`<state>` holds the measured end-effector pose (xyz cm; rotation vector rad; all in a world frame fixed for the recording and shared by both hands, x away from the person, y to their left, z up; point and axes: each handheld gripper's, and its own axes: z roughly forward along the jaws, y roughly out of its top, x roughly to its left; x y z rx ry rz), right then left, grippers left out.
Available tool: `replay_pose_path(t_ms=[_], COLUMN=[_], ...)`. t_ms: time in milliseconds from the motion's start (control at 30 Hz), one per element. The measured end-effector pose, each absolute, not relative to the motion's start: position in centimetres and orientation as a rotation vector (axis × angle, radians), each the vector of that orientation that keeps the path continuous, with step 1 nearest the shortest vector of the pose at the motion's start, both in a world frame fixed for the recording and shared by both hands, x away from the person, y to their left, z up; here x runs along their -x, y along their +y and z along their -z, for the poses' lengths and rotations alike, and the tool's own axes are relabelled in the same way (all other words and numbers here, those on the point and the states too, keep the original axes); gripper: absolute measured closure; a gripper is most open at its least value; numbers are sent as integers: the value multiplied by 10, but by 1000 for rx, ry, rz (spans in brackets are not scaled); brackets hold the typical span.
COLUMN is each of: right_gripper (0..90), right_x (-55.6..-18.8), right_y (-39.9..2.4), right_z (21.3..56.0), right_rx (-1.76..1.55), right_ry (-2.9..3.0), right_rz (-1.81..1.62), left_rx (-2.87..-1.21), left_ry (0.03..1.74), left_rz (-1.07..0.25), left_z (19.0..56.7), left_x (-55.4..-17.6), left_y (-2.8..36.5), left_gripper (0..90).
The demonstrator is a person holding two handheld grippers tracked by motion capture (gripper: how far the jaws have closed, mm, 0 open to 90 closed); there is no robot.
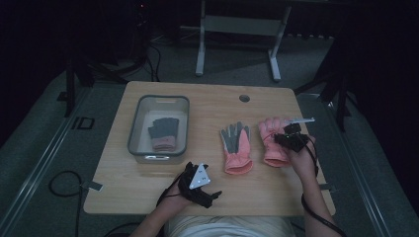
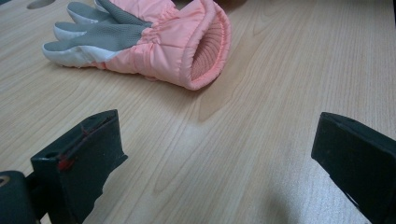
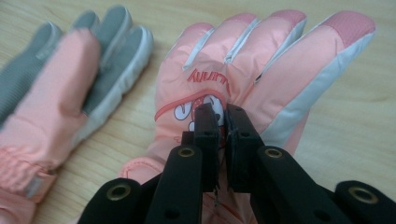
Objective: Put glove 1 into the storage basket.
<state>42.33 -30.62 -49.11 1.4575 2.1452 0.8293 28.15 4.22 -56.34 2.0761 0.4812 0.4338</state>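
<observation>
Right claw [image 3: 223, 116] pinching pink glove [image 3: 261, 60] fabric; left claw [image 2: 219, 154] spread over bare table [image 2: 261, 140]

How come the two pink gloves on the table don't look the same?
The left glove lies grey palm up, while the right glove lies pink back up, showing a cartoon picture and writing. The left glove lies untouched on the table; the right glove has its back pinched in the right gripper. Both are pink padded gloves with cuffs toward the person.
</observation>
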Motion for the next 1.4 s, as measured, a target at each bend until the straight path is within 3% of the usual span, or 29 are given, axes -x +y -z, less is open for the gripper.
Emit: replay_pose_path(t_ms=[333, 600, 1033, 1400], right_gripper=[847, 847, 848, 846], right_x=[-409, -396, -383, -391], right_y=[-283, -236, -184, -177], right_z=[438, 422, 441, 473], right_rx=[-1376, -1314, -1360, -1425], right_ry=[2072, 2093, 2124, 2160], right_rz=[-906, -939, -943, -888], left_rx=[-2071, -2073, -2060, -2064], left_ry=[494, 507, 504, 499], left_rz=[-445, -461, -460, -450], left_z=[562, 561, 560, 561], left_x=[-282, -283, -281, -281], left_y=[42, 44, 44, 43], left_gripper=[14, 15, 15, 15])
